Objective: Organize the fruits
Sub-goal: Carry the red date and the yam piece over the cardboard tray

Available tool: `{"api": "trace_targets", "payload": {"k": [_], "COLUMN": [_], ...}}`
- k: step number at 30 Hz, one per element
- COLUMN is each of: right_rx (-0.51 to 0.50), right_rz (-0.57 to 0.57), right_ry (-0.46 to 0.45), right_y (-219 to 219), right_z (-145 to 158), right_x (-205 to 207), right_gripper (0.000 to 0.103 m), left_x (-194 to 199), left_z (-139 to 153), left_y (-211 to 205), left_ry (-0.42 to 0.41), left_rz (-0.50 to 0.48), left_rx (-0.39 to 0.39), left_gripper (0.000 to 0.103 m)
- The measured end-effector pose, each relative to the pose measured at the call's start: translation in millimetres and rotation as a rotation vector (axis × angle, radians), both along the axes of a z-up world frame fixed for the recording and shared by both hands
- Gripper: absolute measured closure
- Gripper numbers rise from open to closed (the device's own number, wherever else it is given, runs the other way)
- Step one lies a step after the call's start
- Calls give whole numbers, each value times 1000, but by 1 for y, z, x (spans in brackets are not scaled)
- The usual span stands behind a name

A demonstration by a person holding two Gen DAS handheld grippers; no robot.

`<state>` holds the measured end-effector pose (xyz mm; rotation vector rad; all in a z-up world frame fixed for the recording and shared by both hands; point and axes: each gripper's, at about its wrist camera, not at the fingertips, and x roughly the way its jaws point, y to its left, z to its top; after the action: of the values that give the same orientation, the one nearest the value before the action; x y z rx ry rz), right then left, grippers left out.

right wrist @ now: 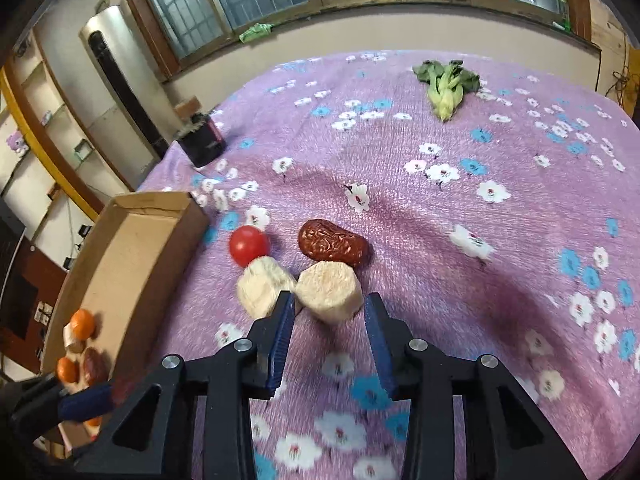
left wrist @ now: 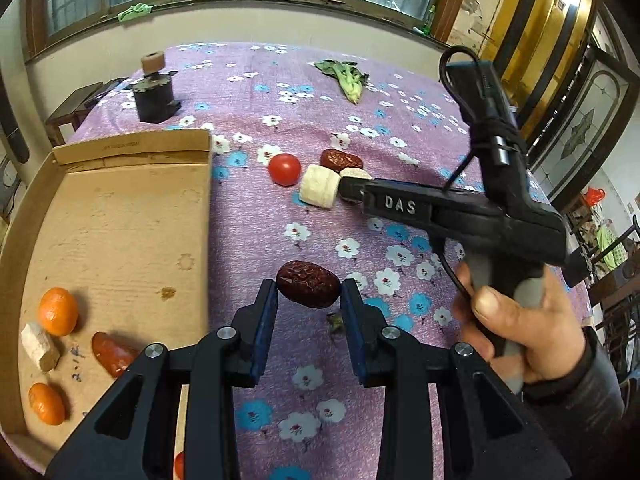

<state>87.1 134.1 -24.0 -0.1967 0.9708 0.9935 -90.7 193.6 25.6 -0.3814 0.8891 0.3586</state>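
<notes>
My left gripper [left wrist: 308, 290] is open, its fingertips on either side of a dark red date [left wrist: 308, 284] lying on the purple cloth. My right gripper [right wrist: 329, 312] is open, just short of a pale banana chunk [right wrist: 330, 294]; it also shows in the left wrist view [left wrist: 352, 184]. A second pale chunk [right wrist: 262, 288], a red tomato [right wrist: 248, 245] and another date [right wrist: 332, 245] lie close by. The cardboard tray [left wrist: 120, 216] at left holds two oranges [left wrist: 58, 311], a pale chunk [left wrist: 39, 346] and a red fruit [left wrist: 114, 354].
A green leafy vegetable [right wrist: 446, 88] lies at the far side of the table. A dark box with a brown roll on top [left wrist: 154, 96] stands at the far left. A window wall runs behind the table.
</notes>
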Motion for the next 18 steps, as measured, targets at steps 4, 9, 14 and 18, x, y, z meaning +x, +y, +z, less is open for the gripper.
{"api": "trace_targets", "payload": {"k": [4,9,14,18], "right_rx": [12,0,53,84], "right_rz": [-4,-11,-5,31], "right_ry": [10,-22,-23,-26], "right_y": [10,3,-21,-27], "right_z": [-4,0,20,36], "right_x": [3,-10,-28,-47], "right_gripper": [66,67,67,67], "left_x": [-3,-8,-13,-21], "left_z": [1,5,12,17], "left_y": [3,3,2,4], "left_ry": [-2,-18,-34,-44], "left_rz": [5,1,1,13], "left_rx": [-3,2,14,29], "left_gripper": [73,73,73,73]}}
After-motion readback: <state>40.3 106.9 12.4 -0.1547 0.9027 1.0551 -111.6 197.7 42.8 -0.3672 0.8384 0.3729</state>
